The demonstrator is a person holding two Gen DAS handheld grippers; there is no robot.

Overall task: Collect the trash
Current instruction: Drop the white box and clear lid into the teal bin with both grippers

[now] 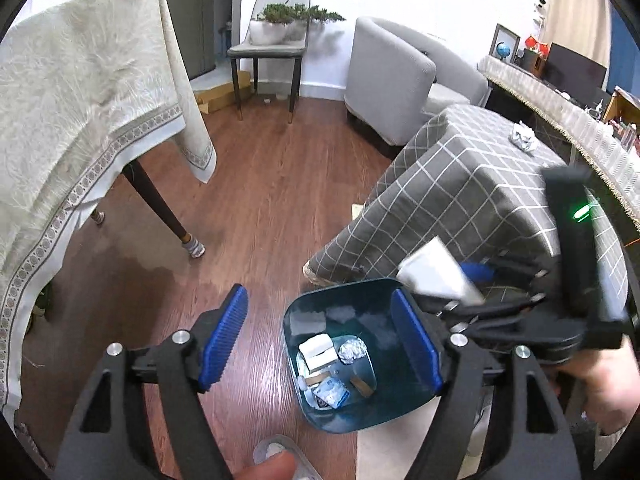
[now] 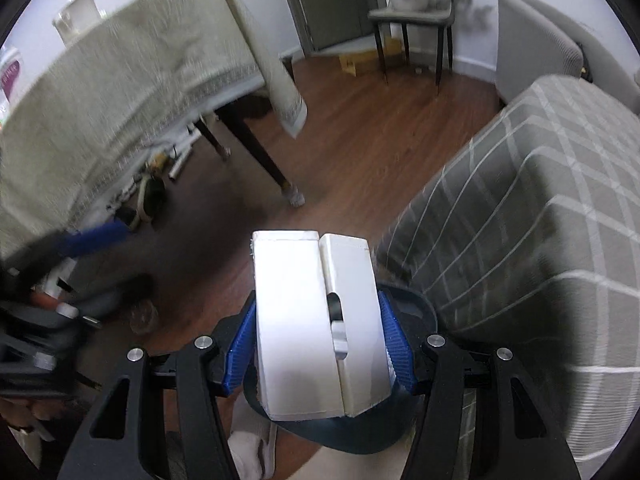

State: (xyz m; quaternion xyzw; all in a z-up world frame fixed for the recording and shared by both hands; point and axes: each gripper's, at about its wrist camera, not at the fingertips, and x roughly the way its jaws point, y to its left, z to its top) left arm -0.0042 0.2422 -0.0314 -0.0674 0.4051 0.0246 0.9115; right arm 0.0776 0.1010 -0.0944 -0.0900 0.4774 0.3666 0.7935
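The dark teal bin (image 1: 340, 364) on the wooden floor (image 1: 260, 200) serves as the landmark. Far to its left stands the desk with the cream cloth (image 1: 80, 100), one dark leg (image 1: 160, 208) ending in a small sock-like cover. Beyond the bin, against the far wall, a grey chair (image 1: 268, 48) carries a potted plant (image 1: 292, 16), and a grey armchair (image 1: 392, 76) sits to the right of that.

The left tongs (image 1: 320, 344) hang over the bin's left rim with their blue pads wide apart and nothing between them; one pad is over the floor to the bin's left, the other over the bin's mouth. Inside the bin lie a white box (image 1: 318, 352), a ball of crumpled foil (image 1: 352, 350), a blue-and-white wrapper (image 1: 332, 394) and brown scraps.

Just right of the bin rises the desk with the grey checked cloth (image 1: 480, 184), its hem next to the bin's far rim. On it, well behind the bin, lies another crumpled foil wad (image 1: 524, 138).

The right tongs (image 2: 320, 344) are clamped on a white carton (image 2: 316, 320), both blue pads pressing its sides. In the left wrist view the carton (image 1: 436, 272) sits tilted and blurred just above the bin's right rim, and in the right wrist view the bin's edge (image 2: 420, 308) shows directly beneath it.
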